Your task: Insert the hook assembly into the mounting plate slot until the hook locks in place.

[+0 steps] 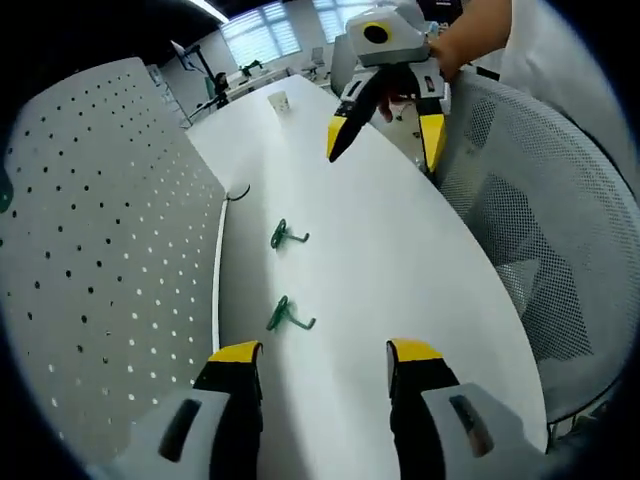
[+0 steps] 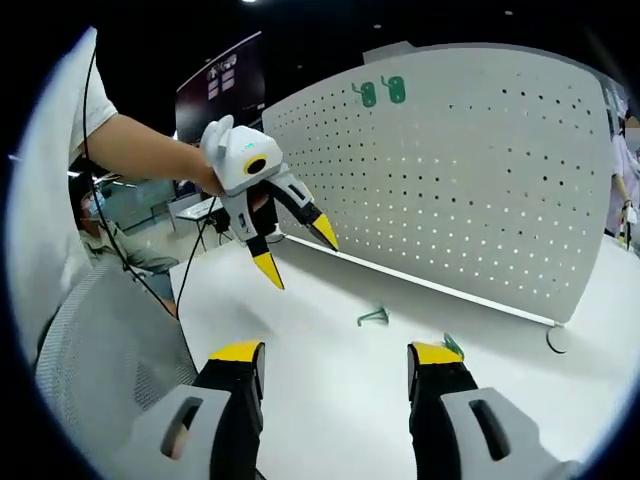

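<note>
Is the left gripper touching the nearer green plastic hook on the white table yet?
Apart. The left gripper view shows bare table between the left gripper and the nearer hook.

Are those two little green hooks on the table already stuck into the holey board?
No, both are out. The near green hook and the far green hook lie loose on the white table, apart from the pegboard.

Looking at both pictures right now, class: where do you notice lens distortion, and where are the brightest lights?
Left gripper view: fisheye bends the white table edge and the pegboard into curves; a ceiling light strip and bright windows sit at the top. Right gripper view: the pegboard bows outward, lit evenly against a dark background.
</note>
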Motion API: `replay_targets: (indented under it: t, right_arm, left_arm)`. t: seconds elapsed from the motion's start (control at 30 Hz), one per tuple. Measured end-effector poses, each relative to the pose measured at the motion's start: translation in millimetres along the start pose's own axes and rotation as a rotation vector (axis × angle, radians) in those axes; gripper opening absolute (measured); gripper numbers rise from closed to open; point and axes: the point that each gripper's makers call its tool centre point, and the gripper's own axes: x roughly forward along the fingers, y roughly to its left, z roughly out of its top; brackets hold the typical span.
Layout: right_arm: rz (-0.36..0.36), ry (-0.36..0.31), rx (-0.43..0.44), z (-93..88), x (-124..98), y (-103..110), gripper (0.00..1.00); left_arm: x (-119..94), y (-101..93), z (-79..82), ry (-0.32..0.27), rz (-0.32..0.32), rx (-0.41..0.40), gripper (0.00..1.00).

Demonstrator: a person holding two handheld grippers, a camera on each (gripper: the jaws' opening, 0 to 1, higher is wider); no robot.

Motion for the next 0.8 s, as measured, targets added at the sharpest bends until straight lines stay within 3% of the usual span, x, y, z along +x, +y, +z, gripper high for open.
replay_targets:
  t: [0.33,0.6,0.7,0.8]
  right_arm:
    - [-0.006,0.003,-0.008,0.0,0,-1,0.56]
    - [-0.01,0.004,-0.019,0.6,-1,0,0.55]
    - [-0.007,0.011,-0.031,0.2,1,1,0.55]
    - [-0.008,0.008,-0.033,1.1,0,0,0.55]
  left_arm:
    - [16,12.3,-3.9,0.035,-0.043,0.071,0.49]
    - [31,27.2,-4.1,0.062,-0.04,0.135,0.43]
    - [39,36.2,-11.9,0.108,-0.028,0.171,0.38]
    - [46,41.5,-13.4,0.114,-0.02,0.166,0.38]
